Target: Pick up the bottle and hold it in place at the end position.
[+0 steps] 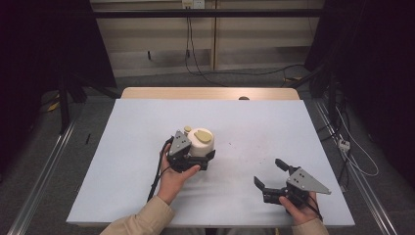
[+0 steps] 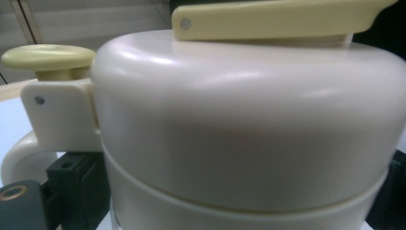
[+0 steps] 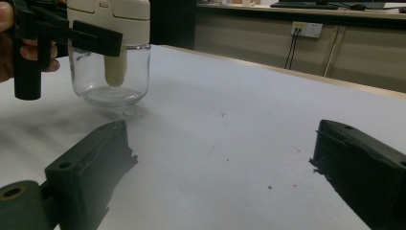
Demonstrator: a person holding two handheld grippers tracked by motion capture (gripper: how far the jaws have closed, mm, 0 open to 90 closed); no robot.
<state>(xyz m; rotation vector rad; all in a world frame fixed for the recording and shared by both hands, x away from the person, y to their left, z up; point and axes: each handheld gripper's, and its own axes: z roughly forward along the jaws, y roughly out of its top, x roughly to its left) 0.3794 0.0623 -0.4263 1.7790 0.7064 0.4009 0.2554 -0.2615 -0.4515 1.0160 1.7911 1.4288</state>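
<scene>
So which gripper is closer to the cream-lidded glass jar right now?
Left. The left gripper has its jaws around the cream-lidded glass jar, clamped at the lid. The right gripper is open, well off to the jar's right, near the table's front edge.

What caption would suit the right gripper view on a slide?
Open right tongs over the table; beyond, left tongs clamp a glass jar.

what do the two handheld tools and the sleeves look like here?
Both tools, left and right, are black with two blocky jaws, and each carries a grey three-cornered plate dotted with small holes. A black cable trails from the left one. The sleeves are beige.
</scene>
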